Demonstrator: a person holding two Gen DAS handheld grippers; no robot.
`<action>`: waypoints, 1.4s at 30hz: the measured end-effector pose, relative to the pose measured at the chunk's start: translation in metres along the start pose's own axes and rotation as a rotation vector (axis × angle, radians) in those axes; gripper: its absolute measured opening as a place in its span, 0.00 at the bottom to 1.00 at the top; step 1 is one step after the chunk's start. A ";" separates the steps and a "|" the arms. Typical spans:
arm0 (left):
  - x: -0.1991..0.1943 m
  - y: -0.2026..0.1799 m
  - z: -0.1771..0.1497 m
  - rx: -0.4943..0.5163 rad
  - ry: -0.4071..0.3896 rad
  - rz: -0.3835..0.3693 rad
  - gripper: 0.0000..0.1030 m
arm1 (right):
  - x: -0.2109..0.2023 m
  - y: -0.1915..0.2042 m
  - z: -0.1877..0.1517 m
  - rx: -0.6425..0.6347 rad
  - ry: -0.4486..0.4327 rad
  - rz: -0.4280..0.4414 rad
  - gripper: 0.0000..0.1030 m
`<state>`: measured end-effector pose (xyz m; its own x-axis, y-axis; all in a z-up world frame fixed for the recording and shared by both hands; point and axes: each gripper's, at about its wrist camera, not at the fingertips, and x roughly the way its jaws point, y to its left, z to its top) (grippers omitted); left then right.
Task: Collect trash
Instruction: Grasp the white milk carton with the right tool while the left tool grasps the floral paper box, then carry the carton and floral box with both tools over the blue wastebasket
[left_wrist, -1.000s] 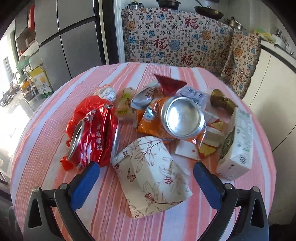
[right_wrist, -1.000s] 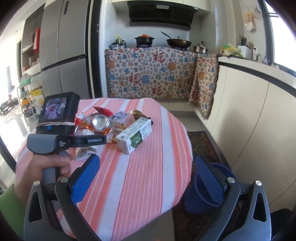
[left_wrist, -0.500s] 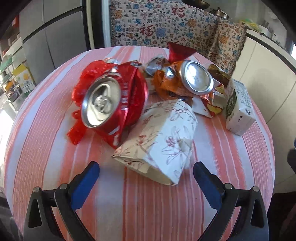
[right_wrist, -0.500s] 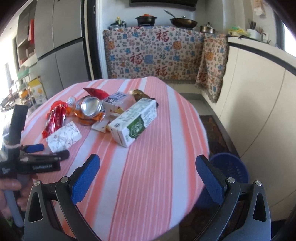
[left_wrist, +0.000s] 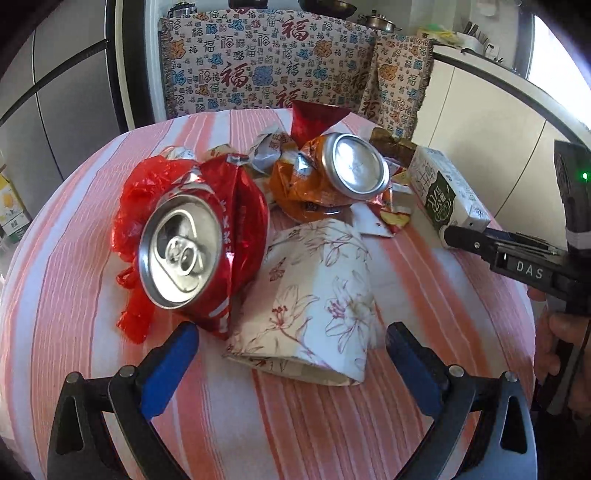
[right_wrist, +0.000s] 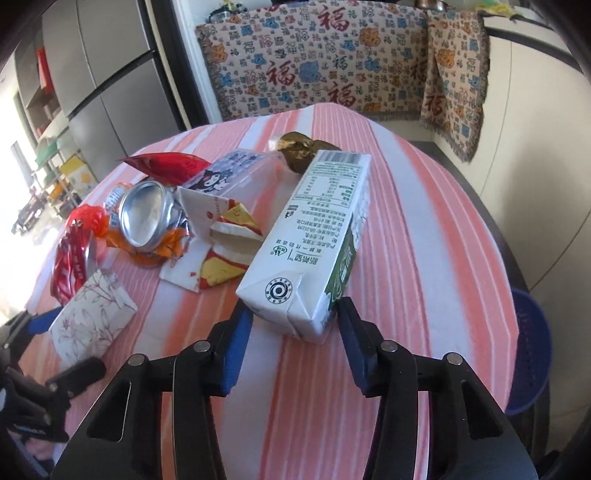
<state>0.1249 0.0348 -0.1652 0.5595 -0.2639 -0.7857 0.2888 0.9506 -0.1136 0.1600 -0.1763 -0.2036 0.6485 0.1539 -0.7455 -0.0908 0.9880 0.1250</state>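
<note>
Straddling the milk carton on the table, my right claw was half-closed, left claw wide around the floral box

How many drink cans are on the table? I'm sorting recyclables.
2: a crushed red can at the pile's left and a crushed orange can at its centre. Wrappers may hide more.

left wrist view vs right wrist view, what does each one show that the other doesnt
Only the left wrist view shows the red can's pull-tab top face on.

Only the right wrist view shows the blue basket on the floor beside the table and the cartoon-printed pack.

Both show the floral paper box, lying between the open left hand-held gripper fingers, the milk carton at the right hand-held gripper, and the orange crushed can.
</note>
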 end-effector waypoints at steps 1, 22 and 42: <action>0.002 -0.001 0.001 0.000 -0.002 -0.013 1.00 | -0.005 -0.004 -0.003 -0.005 0.004 -0.003 0.44; 0.009 -0.031 0.014 0.064 0.121 -0.069 0.76 | -0.003 0.006 0.061 -0.176 0.199 0.036 0.81; -0.018 -0.090 0.023 0.068 0.017 -0.156 0.62 | -0.064 -0.075 0.045 0.000 0.145 0.136 0.37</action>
<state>0.1059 -0.0500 -0.1267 0.4905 -0.4040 -0.7722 0.4237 0.8848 -0.1938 0.1597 -0.2608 -0.1359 0.5146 0.2861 -0.8083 -0.1700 0.9580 0.2309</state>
